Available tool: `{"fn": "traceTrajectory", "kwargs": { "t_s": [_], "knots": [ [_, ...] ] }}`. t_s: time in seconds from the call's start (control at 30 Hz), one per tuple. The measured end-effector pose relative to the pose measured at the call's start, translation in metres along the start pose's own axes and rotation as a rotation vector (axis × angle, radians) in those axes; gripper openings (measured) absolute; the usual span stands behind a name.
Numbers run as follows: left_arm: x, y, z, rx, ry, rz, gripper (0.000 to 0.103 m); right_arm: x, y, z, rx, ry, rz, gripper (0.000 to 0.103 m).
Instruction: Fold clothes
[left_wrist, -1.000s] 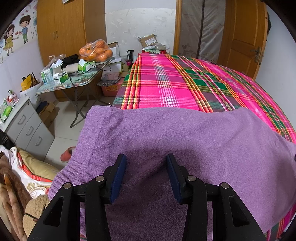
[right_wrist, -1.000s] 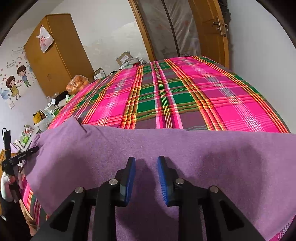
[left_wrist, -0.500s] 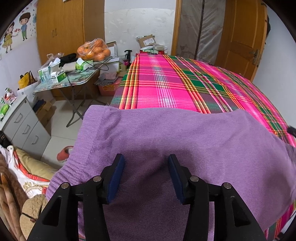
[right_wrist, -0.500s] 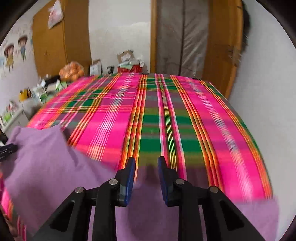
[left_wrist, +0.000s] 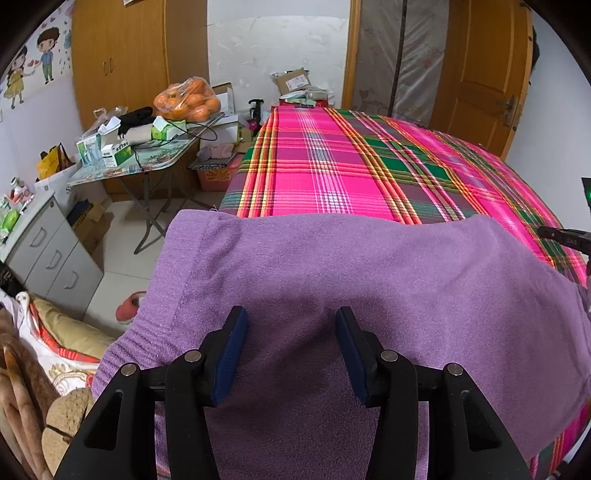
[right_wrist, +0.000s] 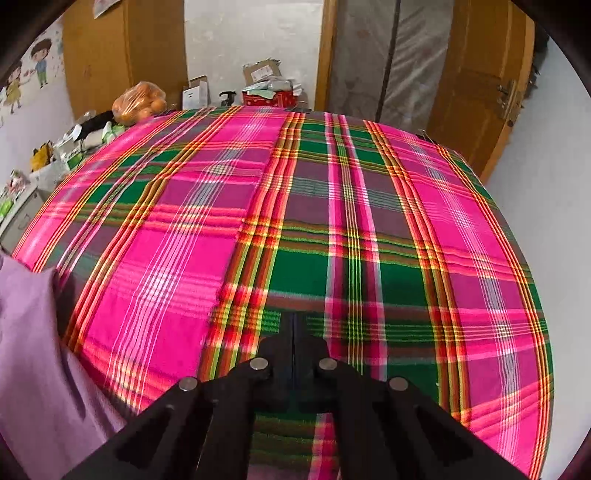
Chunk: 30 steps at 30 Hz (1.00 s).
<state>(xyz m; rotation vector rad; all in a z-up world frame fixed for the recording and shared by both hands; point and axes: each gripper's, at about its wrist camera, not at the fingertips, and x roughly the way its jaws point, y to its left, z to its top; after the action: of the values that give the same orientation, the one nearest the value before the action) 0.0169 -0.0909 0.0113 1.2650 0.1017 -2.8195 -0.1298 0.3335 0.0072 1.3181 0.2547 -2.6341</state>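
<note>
Garment: purple knitted fleece sweater (left_wrist: 369, 280) fills the lower half of the left wrist view, spread on the pink, green and yellow plaid bed sheet (left_wrist: 332, 166); in the right wrist view only a corner of it (right_wrist: 33, 350) shows at the lower left edge.
Ribbed edge: ribbed band (left_wrist: 129, 343) at lower left of the left wrist view hangs past the bed's side.
Handling: soft, limp and light by the look of it; likely to sag and drape when lifted, and fuzzy enough not to slip between pads.
Hold: ribbed band or the stitched seam (left_wrist: 184, 280) at left looks the firmest place to pinch; a single layer near an edge should do.
Fold stage: top edge lies straight and doubled-looking, but whether a fold is there I cannot tell.
Left claw: left gripper (left_wrist: 290, 332) at lower centre, blue pads spread wide over the fabric, pinching nothing.
Right claw: right gripper (right_wrist: 293, 328) at lower centre of its view, black fingers pressed together over bare sheet, nothing visible between them.
</note>
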Motion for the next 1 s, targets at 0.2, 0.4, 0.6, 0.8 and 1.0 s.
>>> {"fn": "traceTrajectory", "kwargs": {
  "t_s": [0.2,0.4,0.6,0.8,1.0],
  "knots": [
    [0.0,0.002,0.001,0.002,0.001,0.0,0.052,-0.068,-0.074,-0.016,0.156,-0.147,-0.28,0.0],
    [0.0,0.003,0.001,0.006,0.001,0.005,0.052,-0.133,-0.15,-0.052,0.398,-0.22,-0.422,0.007],
    [0.0,0.001,0.002,0.014,0.003,0.016,0.052,-0.135,-0.081,-0.067,0.309,-0.234,-0.048,0.02],
    [-0.018,0.014,-0.015,-0.008,-0.037,-0.06,0.052,-0.156,0.008,-0.093,0.135,-0.243,0.212,0.02],
    [-0.045,0.034,-0.04,-0.045,-0.095,-0.153,0.053,-0.16,0.056,-0.137,0.076,-0.224,0.371,0.02]
  ]
}}
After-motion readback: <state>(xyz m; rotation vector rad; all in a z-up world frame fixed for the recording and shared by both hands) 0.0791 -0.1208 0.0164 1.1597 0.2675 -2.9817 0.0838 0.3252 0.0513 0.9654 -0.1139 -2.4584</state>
